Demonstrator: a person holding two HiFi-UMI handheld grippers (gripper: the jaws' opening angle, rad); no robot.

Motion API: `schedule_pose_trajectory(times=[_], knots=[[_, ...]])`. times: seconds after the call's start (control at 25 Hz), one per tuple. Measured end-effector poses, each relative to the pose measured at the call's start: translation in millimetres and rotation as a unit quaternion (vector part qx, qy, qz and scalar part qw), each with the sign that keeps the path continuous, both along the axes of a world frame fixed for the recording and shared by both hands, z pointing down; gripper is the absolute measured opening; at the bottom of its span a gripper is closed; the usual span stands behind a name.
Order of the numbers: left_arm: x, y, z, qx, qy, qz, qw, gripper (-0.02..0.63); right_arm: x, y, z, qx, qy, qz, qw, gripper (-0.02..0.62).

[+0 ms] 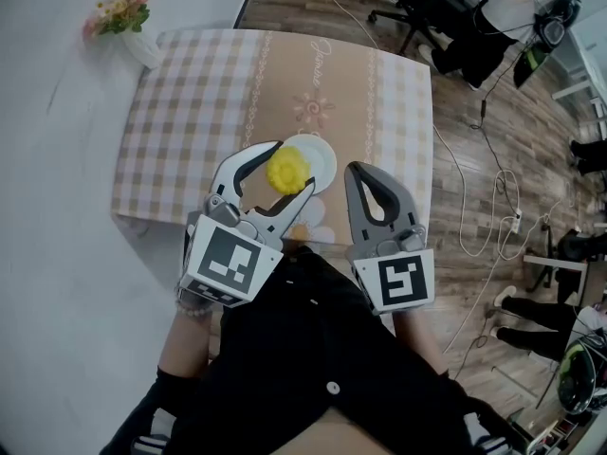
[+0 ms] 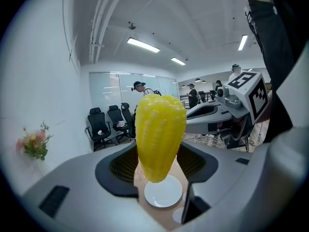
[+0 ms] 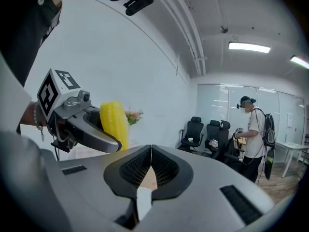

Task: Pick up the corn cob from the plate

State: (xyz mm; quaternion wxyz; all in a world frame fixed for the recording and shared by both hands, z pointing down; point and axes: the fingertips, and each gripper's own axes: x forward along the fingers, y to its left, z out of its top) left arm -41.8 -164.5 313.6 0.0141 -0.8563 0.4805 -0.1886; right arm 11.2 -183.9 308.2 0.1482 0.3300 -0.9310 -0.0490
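Office floor and checked table below me: corn cob up off its plate, in my left claw.

On the head view the table with its checked cloth sits just ahead of me, a vase of flowers at its far left corner. My left claw is spread wide around the corn cob and pinches it across the middle, with the cob upright and its thick end up. My right claw hangs beside it, jaws pressed together on nothing. The white plate lies bare on the table under the cob, with open air between the two. I judge the pick-up done: the cob is clear of the plate and the grip looks firm, so all that is left is to hold it steady.
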Motion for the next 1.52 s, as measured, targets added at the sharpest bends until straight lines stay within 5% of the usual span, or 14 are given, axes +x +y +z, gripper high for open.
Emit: schedule_pose_trajectory(times=[0.6,0.8,1.52], knots=[[9.6,4.6,-7.7,0.011,-0.003,0.012,0.9999,0.261,2.9,8.1,-6.0,0.018,0.006,-0.002,1.0,0.04],[7.6,5.4,-11.3,-0.005,0.024,-0.016,0.9996,0.261,5.3,9.5,-7.0,0.02,0.008,0.004,1.0,0.04],[2.4,2.5,-1.8,0.002,0.001,0.004,1.0,0.261,3.0,7.9,-3.7,0.022,0.013,0.002,1.0,0.04]])
